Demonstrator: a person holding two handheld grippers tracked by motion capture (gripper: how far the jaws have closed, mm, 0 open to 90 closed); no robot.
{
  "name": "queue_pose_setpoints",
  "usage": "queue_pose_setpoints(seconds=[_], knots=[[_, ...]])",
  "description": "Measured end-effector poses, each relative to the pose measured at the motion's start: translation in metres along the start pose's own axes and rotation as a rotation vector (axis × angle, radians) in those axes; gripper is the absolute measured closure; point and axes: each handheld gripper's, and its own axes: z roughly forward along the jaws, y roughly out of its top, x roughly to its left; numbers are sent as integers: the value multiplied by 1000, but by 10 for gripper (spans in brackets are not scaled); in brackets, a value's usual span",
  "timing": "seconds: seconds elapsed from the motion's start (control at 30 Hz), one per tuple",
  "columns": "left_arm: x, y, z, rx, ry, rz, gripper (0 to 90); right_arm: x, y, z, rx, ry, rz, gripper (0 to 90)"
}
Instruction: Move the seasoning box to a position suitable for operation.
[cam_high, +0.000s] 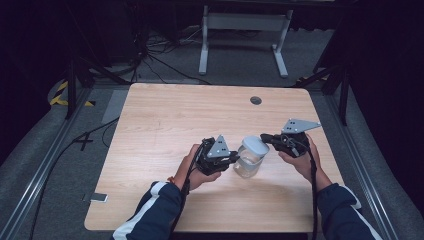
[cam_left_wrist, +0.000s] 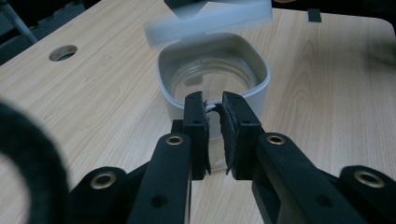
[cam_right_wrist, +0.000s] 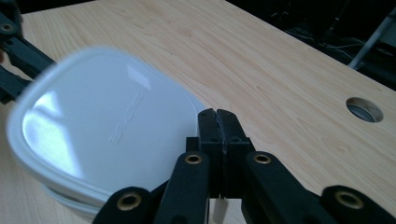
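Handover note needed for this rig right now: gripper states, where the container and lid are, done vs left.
Left gripper: jaws closed on the near rim of the clear container, holding it steady on the table.
Right gripper: jaws shut on the edge of the white lid, held tilted just above the container's opening.
Container: stands upright near the table's middle, between the two hands; looks empty.
Done: lid is off the rim, not seated.
Left: cannot tell whether the lid is coming off or going on. Either way, keep the left grip firm while the lid moves.
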Motion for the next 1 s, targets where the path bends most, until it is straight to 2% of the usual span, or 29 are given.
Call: queue_pose_setpoints(seconds=[0.07,0.1,0.3,0.5,0.63,0.77,0.83,0.87,1.0], knots=[[0,1,1,4,1,6,820,0,-1,2,0,8,2,900],[0,4,3,-9,0,6,836,2,-2,5,15,3,-11,900],[2,9,4,-31,11,-7,844,2,-2,3,4,6,-7,900],[4,15,3,-35,22,0,865,2,-3,4,8,5,-16,900],[6,19,3,-53,19,-15,864,2,-2,3,3,6,-20,900],[8,24,5,-52,29,-3,862,2,-3,2,9,11,-20,900],[7,26,5,-51,26,-12,860,2,-4,1,9,13,-24,900],[10,31,6,-52,29,2,860,2,-5,-2,16,13,-27,899],[13,39,9,-47,24,4,854,2,-9,-8,30,9,-35,898]])
